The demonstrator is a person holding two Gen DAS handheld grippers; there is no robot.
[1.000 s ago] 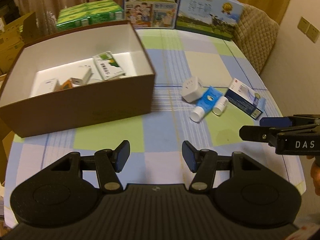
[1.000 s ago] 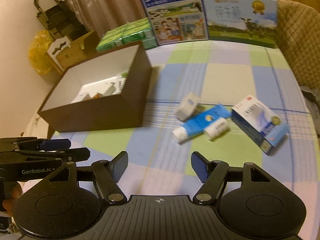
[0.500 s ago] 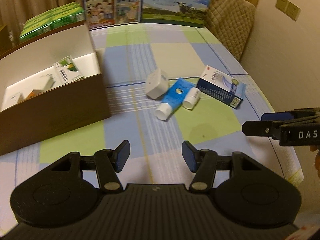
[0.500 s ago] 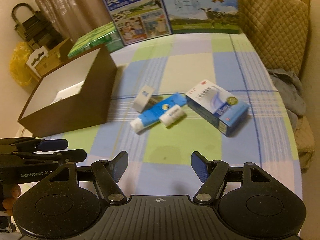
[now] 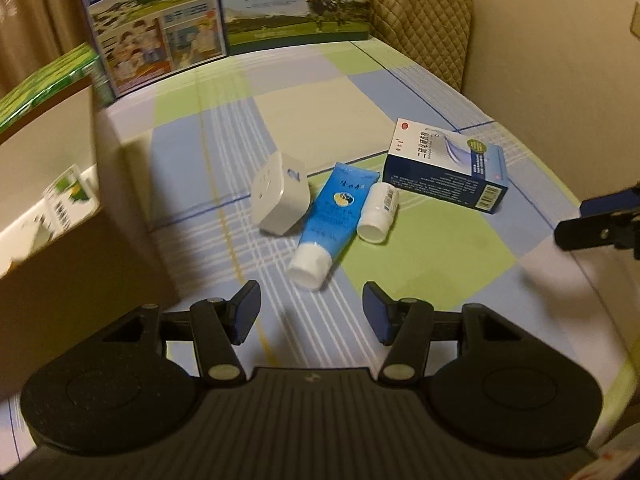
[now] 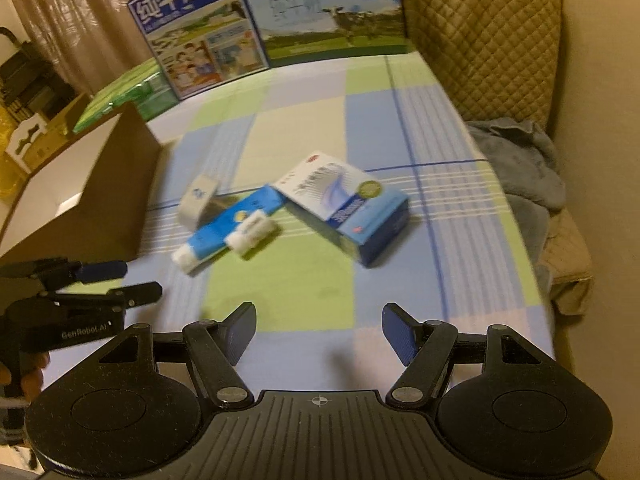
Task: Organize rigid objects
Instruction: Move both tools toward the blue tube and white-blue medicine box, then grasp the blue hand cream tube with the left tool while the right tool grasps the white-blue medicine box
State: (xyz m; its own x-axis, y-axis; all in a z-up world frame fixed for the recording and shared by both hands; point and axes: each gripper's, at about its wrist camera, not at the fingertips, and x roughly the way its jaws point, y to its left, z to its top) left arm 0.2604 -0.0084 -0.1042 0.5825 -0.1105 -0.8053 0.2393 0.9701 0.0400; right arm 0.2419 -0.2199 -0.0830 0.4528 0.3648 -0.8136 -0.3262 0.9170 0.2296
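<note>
The task looks partly done. The brown box (image 5: 80, 216) already holds a few small cartons, one green-and-white pack (image 5: 66, 200) showing over its wall; its other contents are too blurred to name. Four things still lie on the tabletop (image 5: 420, 280) to the right of the box: a white plug (image 5: 280, 196) nearest it, a blue tube (image 5: 328, 224) touching the plug, a white bottle (image 5: 378, 212) lying against the tube, and a blue-and-white carton (image 5: 444, 164) farthest from the box, just beside the bottle. The left claw (image 5: 310, 312) is spread wide and empty, hovering short of the tube's cap. The right claw (image 6: 318, 330) is likewise wide apart and empty, well short of the carton. Nothing is gripped, so all four pieces remain to be boxed.
</note>
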